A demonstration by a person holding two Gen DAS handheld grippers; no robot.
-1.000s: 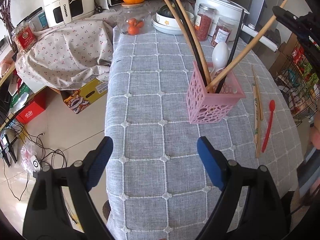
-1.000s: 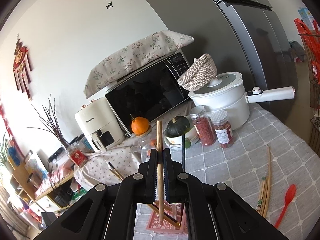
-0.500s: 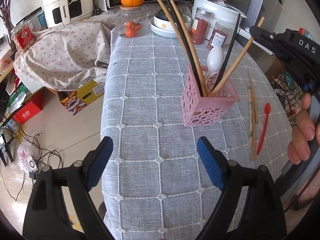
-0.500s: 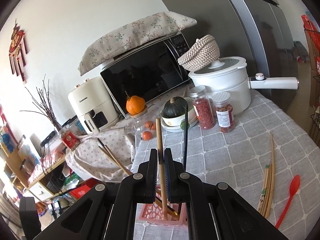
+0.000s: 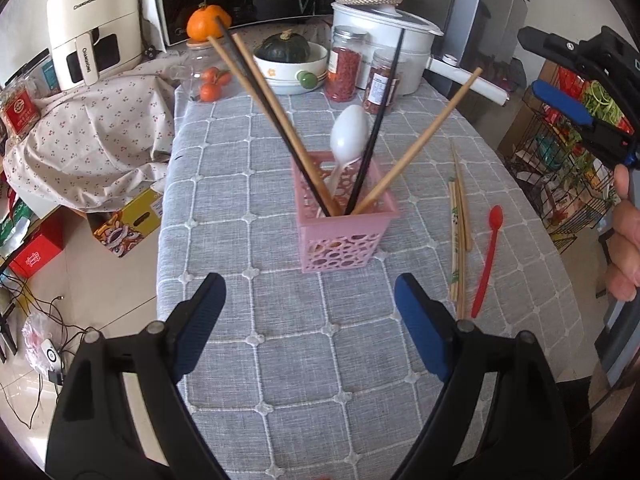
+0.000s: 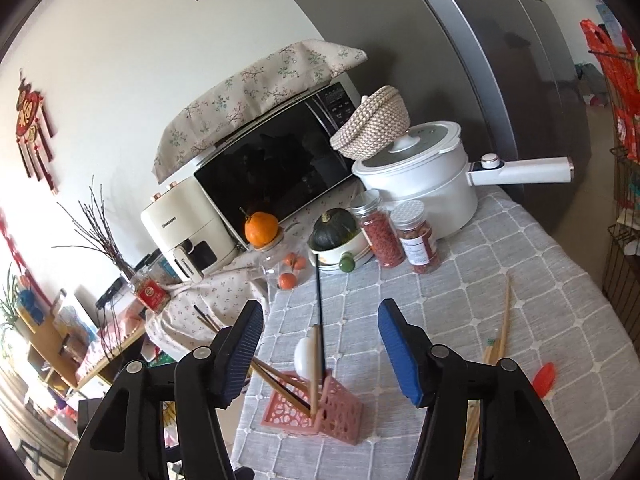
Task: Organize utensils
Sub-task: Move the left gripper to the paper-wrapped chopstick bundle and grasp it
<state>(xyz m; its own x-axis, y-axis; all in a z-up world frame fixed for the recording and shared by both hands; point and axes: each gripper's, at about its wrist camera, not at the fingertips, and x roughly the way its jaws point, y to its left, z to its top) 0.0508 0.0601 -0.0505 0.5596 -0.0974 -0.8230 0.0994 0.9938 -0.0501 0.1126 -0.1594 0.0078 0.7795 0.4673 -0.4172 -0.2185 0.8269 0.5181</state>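
A pink perforated utensil holder (image 5: 346, 226) stands mid-table and holds wooden and black chopsticks and a white spoon (image 5: 349, 132); it also shows in the right wrist view (image 6: 320, 410). Loose wooden chopsticks (image 5: 458, 224) and a red spoon (image 5: 486, 260) lie on the cloth to its right. My left gripper (image 5: 310, 330) is open and empty, just in front of the holder. My right gripper (image 6: 320, 346) is open and empty, above the holder; it shows at the right edge of the left wrist view (image 5: 560, 76).
The table has a grey checked cloth (image 5: 280, 360). At the back stand two jars (image 5: 344, 64), a bowl with a squash (image 5: 288, 60), a white pot (image 5: 384, 36), a microwave (image 6: 276, 168) and an air fryer (image 5: 92, 24). A wire rack (image 5: 568, 152) is at right.
My right gripper has opened and let go of the wooden chopstick, which now leans in the holder. The right gripper has drawn back and up. The left gripper has moved slightly closer.
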